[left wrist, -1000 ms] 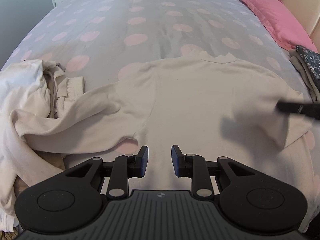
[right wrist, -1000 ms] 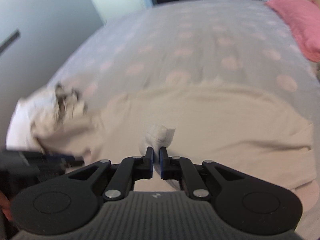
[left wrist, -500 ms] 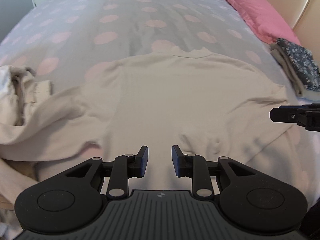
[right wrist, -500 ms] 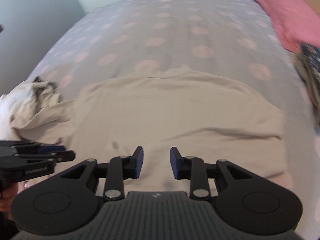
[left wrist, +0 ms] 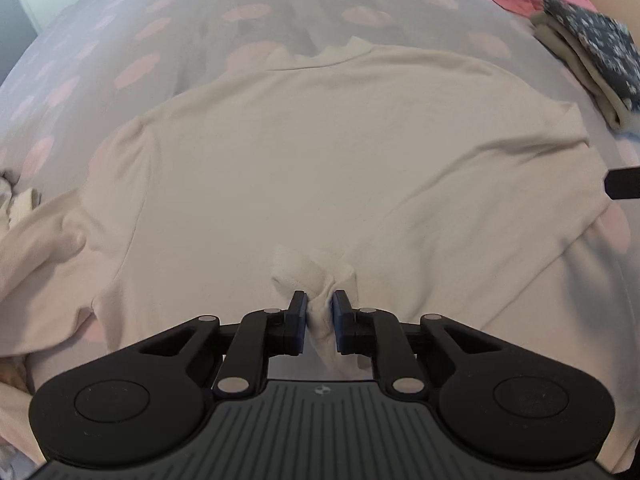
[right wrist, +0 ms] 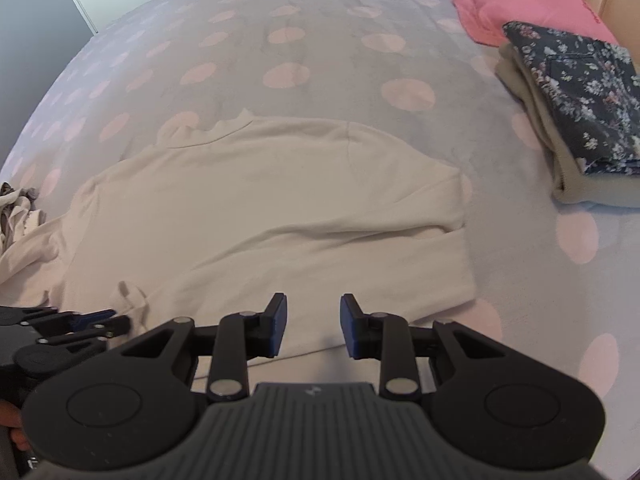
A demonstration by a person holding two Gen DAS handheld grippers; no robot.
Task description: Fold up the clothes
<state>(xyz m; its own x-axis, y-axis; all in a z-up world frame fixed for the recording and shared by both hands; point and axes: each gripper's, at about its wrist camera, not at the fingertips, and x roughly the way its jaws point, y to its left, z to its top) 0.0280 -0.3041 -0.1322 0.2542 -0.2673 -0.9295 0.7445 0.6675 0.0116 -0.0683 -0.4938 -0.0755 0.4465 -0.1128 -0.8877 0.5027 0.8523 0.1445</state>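
Shirt [left wrist: 340,168] flat on bed [right wrist: 320,40], collar away from us, hem near.
Our left gripper [left wrist: 319,312] closing, pinching hem; right gripper [right wrist: 312,322] spread, empty. Folded stack [right wrist: 572,120] right, loose pile [right wrist: 16,208] left.

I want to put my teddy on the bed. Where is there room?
Bare spotted bedspread lies beyond the cream shirt's collar, up to the pink pillow. Crowded: the folded stack on the right, the rumpled clothes on the left.
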